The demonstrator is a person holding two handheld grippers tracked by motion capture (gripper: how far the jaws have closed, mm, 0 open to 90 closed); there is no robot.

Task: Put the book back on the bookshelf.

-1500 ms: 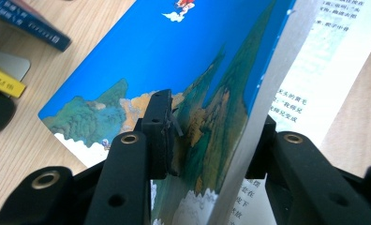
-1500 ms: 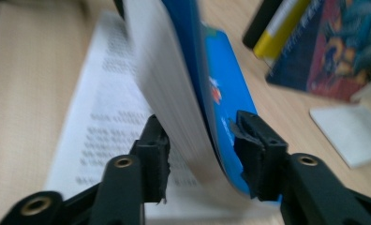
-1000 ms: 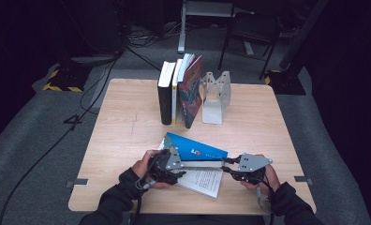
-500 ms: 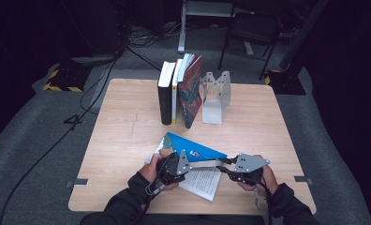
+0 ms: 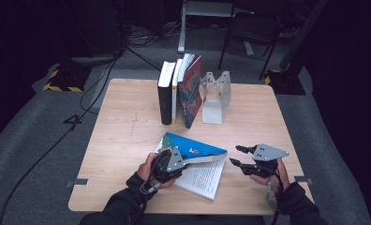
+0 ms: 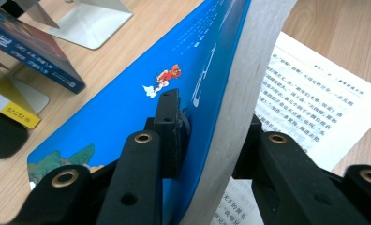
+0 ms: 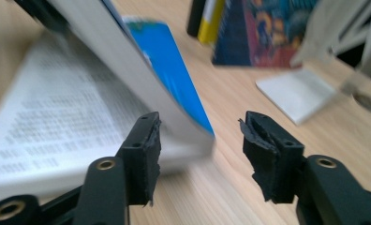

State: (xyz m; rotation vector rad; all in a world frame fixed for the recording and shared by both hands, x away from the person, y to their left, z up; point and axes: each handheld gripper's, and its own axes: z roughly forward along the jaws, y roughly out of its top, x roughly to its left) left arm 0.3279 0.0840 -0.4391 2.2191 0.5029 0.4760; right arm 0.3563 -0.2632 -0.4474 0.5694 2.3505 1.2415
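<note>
A blue-covered book [image 5: 193,147] lies open near the table's front edge, its printed pages [image 5: 202,178] facing up. My left gripper [image 5: 172,161] is shut on the raised cover and a thick block of pages. In the left gripper view its jaws [image 6: 211,122], which have just been closing, pinch the blue cover [image 6: 127,103] on one side and the page block on the other. My right gripper [image 5: 237,155] stands open just right of the book. Its jaws [image 7: 202,129] have just been opening, and the book's corner [image 7: 169,75] lies ahead of them, untouched by the pads.
At the back of the wooden table [image 5: 127,122], a row of upright books [image 5: 179,91] leans beside a grey metal bookend [image 5: 215,96]. Cables [image 5: 90,89] trail over the dark floor to the left. A stand and a chair [image 5: 249,33] are behind the table.
The right gripper has let go of the book's edge, opened and drawn back to the right. The left gripper has closed on the cover and pages and holds them up.
</note>
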